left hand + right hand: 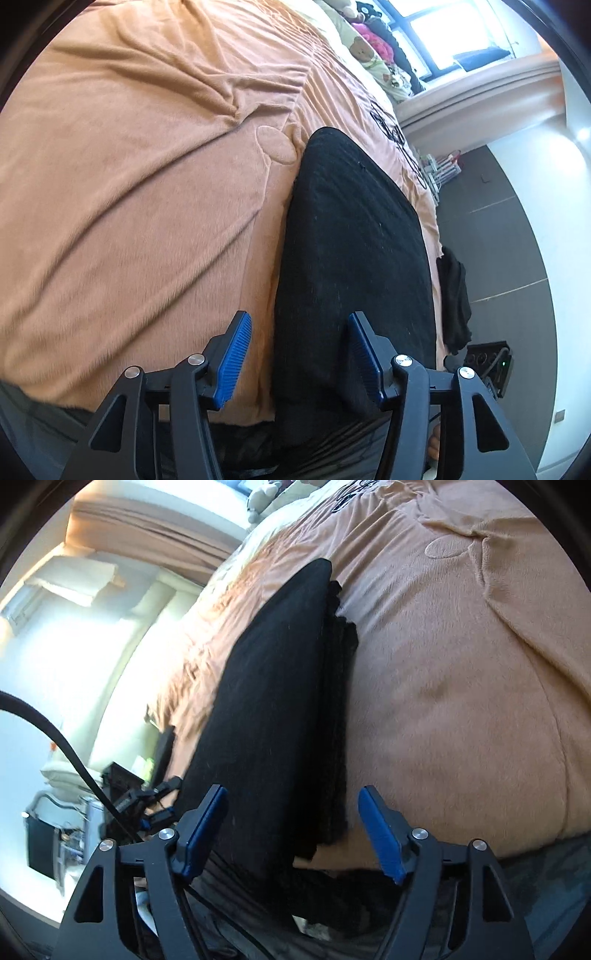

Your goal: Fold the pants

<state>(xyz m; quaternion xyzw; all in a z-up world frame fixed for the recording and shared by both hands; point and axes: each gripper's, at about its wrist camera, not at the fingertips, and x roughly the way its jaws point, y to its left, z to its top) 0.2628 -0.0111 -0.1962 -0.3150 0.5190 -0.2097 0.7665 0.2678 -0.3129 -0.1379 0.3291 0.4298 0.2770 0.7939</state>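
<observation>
On the blanket (pixel 129 184), black pants (pixel 354 240) show layered edges only rightward; both grippers' fingers (pixel 380 834) spread.

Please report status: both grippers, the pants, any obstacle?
Left gripper open, empty. Right gripper open, empty. Black pants folded long on the orange blanket, near end between both jaws, ungripped. Nothing in the way.
</observation>
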